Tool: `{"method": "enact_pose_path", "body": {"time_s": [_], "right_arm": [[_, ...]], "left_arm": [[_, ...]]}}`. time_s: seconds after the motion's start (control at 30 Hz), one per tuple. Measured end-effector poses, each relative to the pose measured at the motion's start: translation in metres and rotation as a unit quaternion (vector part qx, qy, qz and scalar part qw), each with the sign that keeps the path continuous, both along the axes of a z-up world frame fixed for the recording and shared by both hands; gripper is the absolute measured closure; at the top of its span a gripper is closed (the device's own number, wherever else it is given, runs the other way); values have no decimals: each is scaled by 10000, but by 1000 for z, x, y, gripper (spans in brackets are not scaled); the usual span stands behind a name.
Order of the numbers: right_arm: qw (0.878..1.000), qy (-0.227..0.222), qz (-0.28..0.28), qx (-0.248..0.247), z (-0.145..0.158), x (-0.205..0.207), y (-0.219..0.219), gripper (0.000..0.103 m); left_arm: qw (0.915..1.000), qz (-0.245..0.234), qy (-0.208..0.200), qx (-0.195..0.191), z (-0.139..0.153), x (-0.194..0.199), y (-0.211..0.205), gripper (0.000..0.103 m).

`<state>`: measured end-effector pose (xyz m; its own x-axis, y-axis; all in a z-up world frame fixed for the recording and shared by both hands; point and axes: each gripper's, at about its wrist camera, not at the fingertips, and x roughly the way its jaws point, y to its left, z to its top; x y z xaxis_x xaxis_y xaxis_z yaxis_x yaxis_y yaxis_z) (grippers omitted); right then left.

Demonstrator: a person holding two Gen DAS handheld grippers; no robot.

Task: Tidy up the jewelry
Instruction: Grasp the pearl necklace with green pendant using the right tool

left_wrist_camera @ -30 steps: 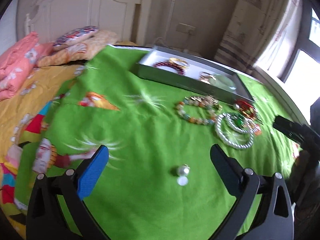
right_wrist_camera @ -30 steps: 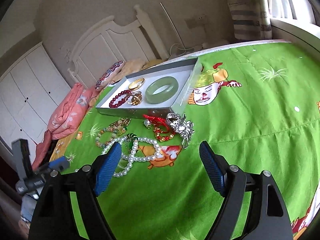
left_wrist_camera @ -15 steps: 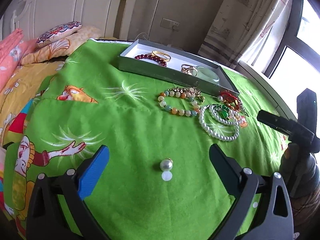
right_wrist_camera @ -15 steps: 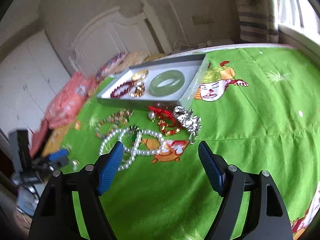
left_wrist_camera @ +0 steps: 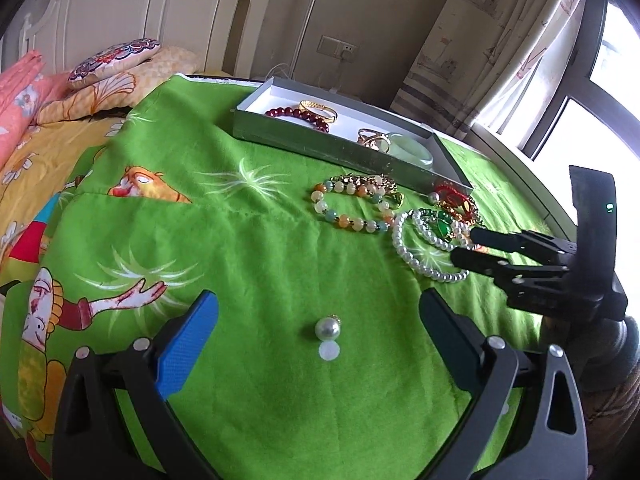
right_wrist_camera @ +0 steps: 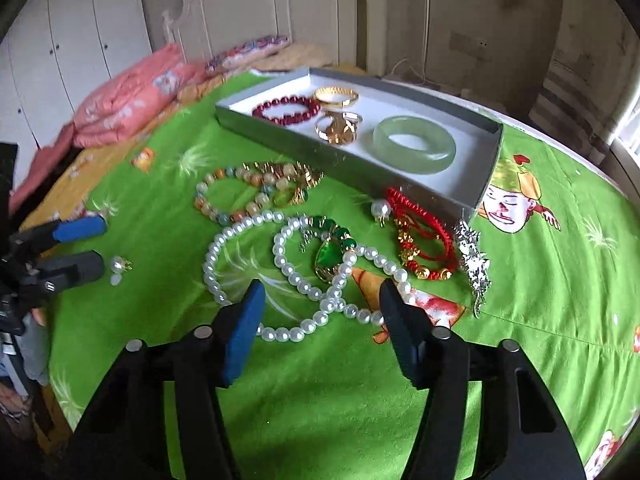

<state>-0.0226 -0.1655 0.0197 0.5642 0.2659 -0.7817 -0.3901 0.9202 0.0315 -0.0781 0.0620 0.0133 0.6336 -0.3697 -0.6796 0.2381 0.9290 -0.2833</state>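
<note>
Lower left of the right wrist view: left tool (right_wrist_camera: 86, 246), jaws wide and empty, straddles a loose pearl earring (right_wrist_camera: 118, 265). Centre: right tool (right_wrist_camera: 320, 304) closing, nothing pinched yet, over the pearl necklace (right_wrist_camera: 248, 256), whose loop runs left-right, likely its pick. Upper right: grey tray (right_wrist_camera: 490, 168) holds sorted bangles.

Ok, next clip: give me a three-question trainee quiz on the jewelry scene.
1. True or false: the pale green bangle lies inside the grey tray.
2. Which piece lies between the fingers of the right hand-held gripper? A) red bead bracelet B) pearl necklace C) gold bangle
3. What lies in front of the left hand-held gripper?

Key: 1 true. 2 B; the jaws are closing, not yet pressing. 3 a single pearl earring.
</note>
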Motion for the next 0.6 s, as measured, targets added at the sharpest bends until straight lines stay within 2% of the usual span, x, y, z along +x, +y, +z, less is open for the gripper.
{"method": "enact_pose_path", "body": {"time_s": [0.07,0.13,0.17,0.23,0.33,0.47,0.6], "right_arm": [[9998,-25,8,-178,-2,-2,3,60],[9995,-100,169,-250,-1,-9,5,87],[9990,-155,247,-340,-1,-13,7,90],[9986,-204,307,-374,0,-23,5,92],[9993,-150,270,201,7,-34,-14,94],[9934,-116,205,1121,16,-47,-45,94],[9869,-252,-189,1579,22,-55,-80,94]], "left_arm": [[10000,-19,-23,-21,1,-1,1,3],[10000,-31,-53,-42,1,-2,2,3],[10000,-35,-68,-56,2,-3,2,3],[9999,-31,-86,-72,2,-4,3,3],[9999,-27,-111,-94,3,-5,5,3],[9999,-30,-110,-95,3,-5,5,3],[9999,-22,-82,-84,2,-5,6,3]]}}
